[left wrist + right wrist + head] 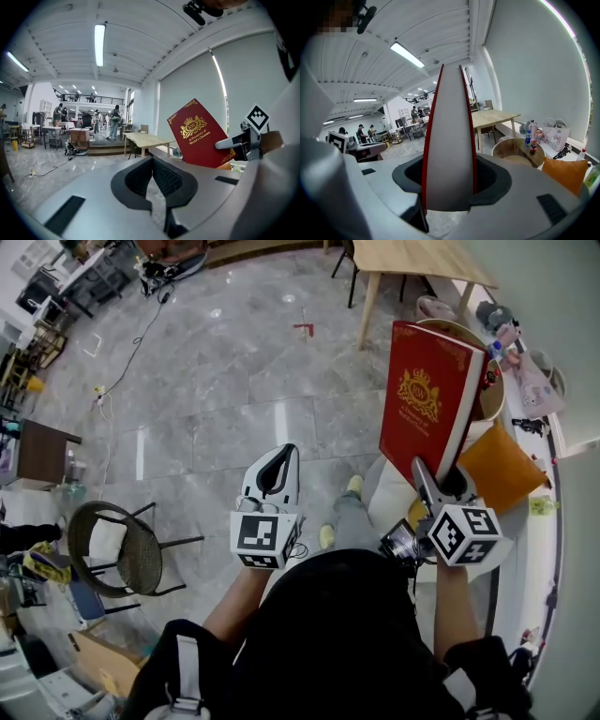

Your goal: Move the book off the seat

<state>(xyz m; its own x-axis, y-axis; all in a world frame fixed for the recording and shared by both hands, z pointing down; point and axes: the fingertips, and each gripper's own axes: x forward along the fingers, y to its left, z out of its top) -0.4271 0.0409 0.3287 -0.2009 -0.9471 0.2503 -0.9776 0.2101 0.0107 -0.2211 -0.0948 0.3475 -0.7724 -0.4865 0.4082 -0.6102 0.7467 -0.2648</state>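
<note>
The book (427, 395) is held upright in the upper right of the head view, its red cover with the gold crest turned toward the centre of the frame. Its lower edge is clamped by the right gripper (441, 482), and nothing else is touched by it. In the right gripper view the jaws are set apart by the thickness of the book, one pressed against each red cover, and the white page edge is presented to the camera at the centre of the frame. The left gripper (279, 457) is held at the centre of the head view, beside the right gripper and apart from the book. In the left gripper view its jaws are brought together at the tips, and nothing is gripped between them; the book is seen at the right of that frame. An orange cushion (502, 468) is located just right of the book's lower end in the head view, and a round tub (492, 381) is partly hidden behind the book's right edge. A wooden table (422, 259) is located at the top of the frame, and a dark chair (131, 549) at the lower left, on the grey marble floor (234, 362).
</note>
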